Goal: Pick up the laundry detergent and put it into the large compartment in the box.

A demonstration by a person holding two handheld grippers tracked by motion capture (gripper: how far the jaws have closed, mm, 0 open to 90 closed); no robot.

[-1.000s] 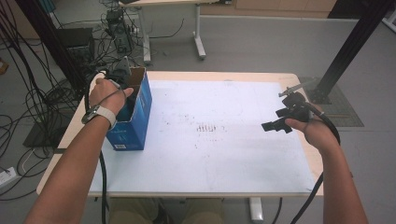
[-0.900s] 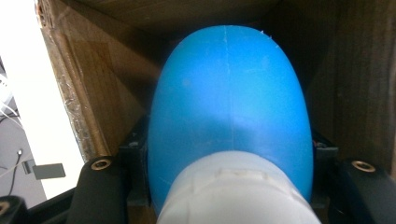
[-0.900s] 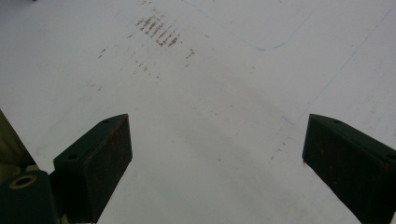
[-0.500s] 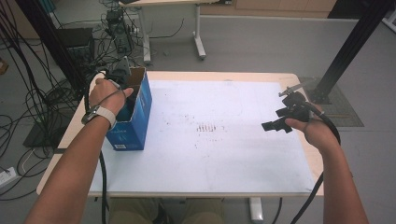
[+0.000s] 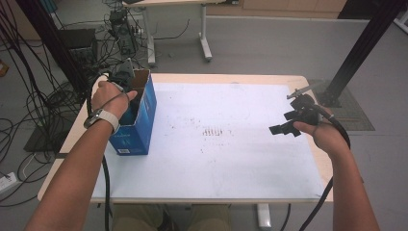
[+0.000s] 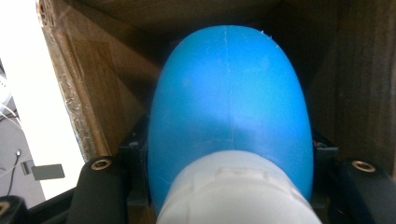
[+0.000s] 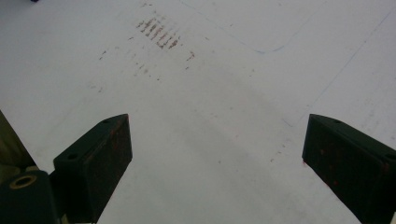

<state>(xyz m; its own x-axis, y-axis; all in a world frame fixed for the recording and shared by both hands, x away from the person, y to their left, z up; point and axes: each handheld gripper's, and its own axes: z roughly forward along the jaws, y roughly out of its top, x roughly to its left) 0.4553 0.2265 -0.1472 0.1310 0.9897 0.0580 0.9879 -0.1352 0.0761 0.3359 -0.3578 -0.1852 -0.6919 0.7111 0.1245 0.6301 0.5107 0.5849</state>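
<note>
Left tongs (image 5: 129, 96): reached down into the open top of a blue cardboard box with brown inner walls (image 5: 144, 120), at the left side of the table; a hand with a pale wristband (image 5: 108, 98) carries them.
Left tongs state: clamped on a smooth blue rounded plastic object with a white cylindrical end (image 6: 231, 112); in the left gripper view its flanks sit against the black jaws on both sides.
Blue rounded object: between the left tongs, inside the box, its blue dome pointing away from them and its white end nearest the camera; brown cardboard walls stand close on either side.
Right tongs (image 5: 284, 126): held above the right part of the table, well apart from the left tongs and the box, pointing toward the table's middle.
Right tongs state: apart, with nothing between the jaws; the right gripper view looks past them onto bare surface.
White sheet covering the table (image 5: 231, 159): lies below the right tongs.
Brownish smudge marks (image 7: 159, 32): on the sheet, ahead of the right tongs, near the table's middle.
</note>
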